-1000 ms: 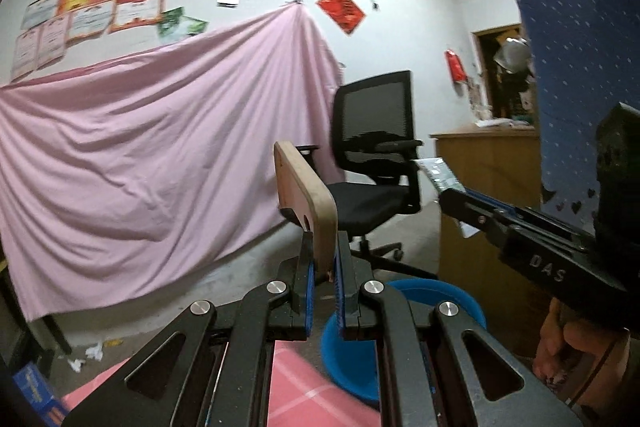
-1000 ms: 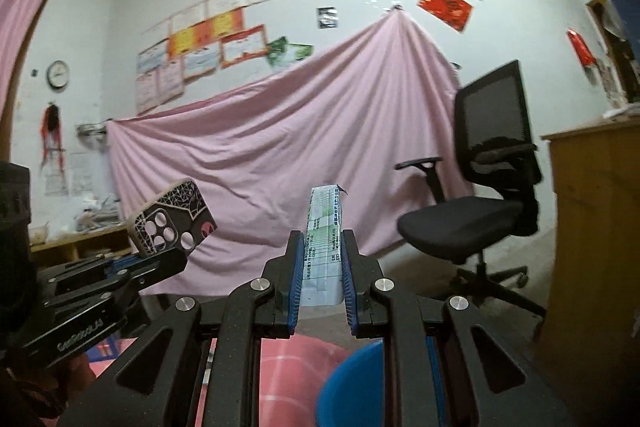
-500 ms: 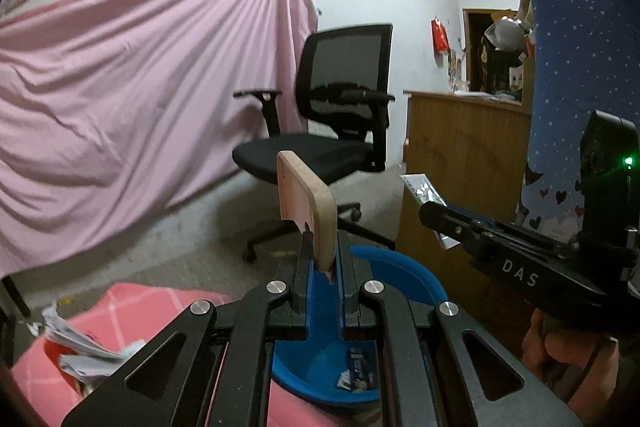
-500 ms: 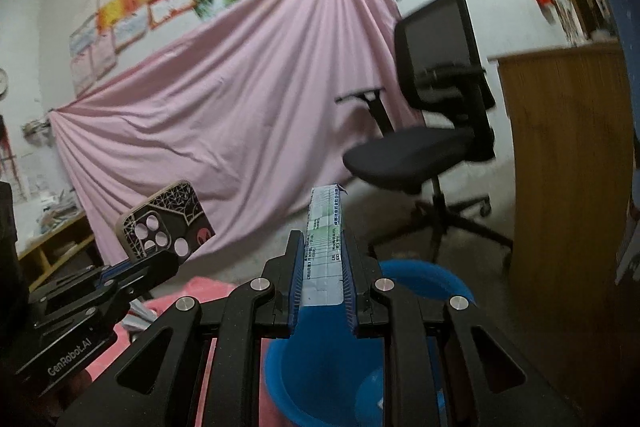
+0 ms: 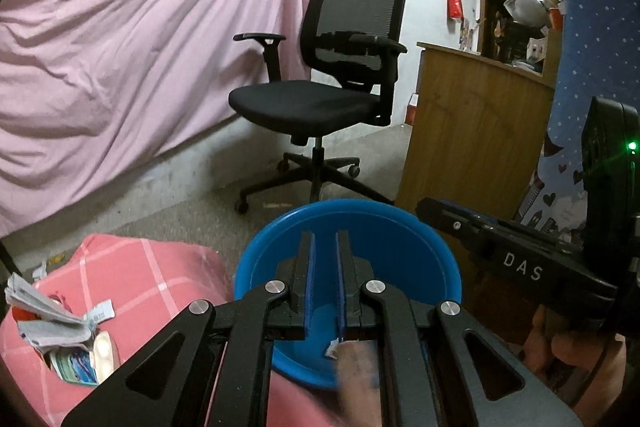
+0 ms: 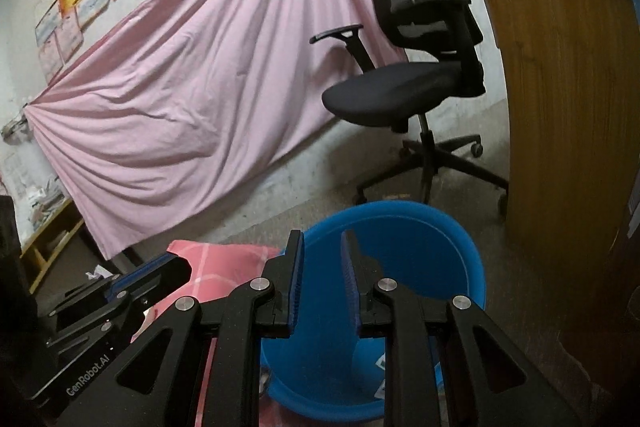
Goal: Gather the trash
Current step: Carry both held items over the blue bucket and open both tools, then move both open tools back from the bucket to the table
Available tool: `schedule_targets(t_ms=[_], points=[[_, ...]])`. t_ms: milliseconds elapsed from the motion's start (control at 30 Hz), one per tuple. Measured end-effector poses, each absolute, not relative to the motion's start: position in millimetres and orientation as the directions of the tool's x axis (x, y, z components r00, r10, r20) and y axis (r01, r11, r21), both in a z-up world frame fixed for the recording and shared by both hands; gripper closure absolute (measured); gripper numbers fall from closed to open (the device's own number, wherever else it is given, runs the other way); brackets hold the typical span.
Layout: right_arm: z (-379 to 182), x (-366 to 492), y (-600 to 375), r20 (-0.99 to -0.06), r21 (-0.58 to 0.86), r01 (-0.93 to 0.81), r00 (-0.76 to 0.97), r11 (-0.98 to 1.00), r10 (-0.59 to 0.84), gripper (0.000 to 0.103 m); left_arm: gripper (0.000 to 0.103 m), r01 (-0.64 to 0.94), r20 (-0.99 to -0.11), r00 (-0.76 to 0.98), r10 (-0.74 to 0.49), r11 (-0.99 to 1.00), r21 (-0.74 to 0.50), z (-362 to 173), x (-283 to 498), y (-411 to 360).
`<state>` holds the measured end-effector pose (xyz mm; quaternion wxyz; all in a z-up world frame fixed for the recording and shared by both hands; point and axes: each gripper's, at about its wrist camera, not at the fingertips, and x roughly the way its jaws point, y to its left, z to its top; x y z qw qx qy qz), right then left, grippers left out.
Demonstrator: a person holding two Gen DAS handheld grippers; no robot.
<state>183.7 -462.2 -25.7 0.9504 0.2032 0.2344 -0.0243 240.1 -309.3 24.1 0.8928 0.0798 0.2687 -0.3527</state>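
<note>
A blue bucket stands on the floor just beyond both grippers. My left gripper is over its mouth, jaws a narrow gap apart with nothing between them. Below its fingers a blurred brown flat thing drops into the bucket. My right gripper also hangs over the bucket, slightly open and empty. Small paper bits lie at the bucket's bottom. Each gripper shows at the edge of the other's view.
A pile of paper and wrapper trash lies on a pink checked cloth left of the bucket. A black office chair stands behind, a wooden counter at the right, and a pink sheet hangs on the wall.
Both grippers tipped down over the blue bucket. The brown phone case has left the left jaws and the green-white packet has left the right jaws.
</note>
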Motion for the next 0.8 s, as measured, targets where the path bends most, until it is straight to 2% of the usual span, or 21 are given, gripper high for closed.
schedule_targets(t_ms=[167,400,500,700,767,800], points=[[-23.9,182.3,-459.4,-0.450,0.369,0.141,0.892,0.919,0.044,0.079,0.071,0.635,-0.527,0.628,-0.573,0.769,-0.080,22.2,243.8,-295.5],[-18.2,181.3,-453.2,-0.421,0.360,0.123,0.906,0.925,0.043,0.073,0.070,0.575,-0.510,0.661,-0.550,0.808,-0.126,32.0,249.6,-266.1],[-14.1,180.4,-447.4,-0.401,0.342,0.112,0.915,0.933,0.037,0.067,0.061,0.550,-0.489,0.687,-0.537,0.825,-0.132,38.0,248.3,-254.0],[1.3,174.6,-432.2,-0.316,0.305,0.084,0.949,0.949,0.018,0.051,0.036,0.476,-0.413,0.763,-0.497,0.865,-0.161,51.1,241.5,-218.2],[7.1,172.5,-424.4,-0.277,0.287,0.072,0.961,0.955,0.011,0.046,0.015,0.441,-0.381,0.794,-0.475,0.880,-0.178,56.2,238.7,-202.2],[9.8,171.3,-420.8,-0.257,0.284,0.064,0.966,0.957,0.011,0.037,0.011,0.425,-0.363,0.809,-0.463,0.886,-0.184,58.1,237.0,-195.2]])
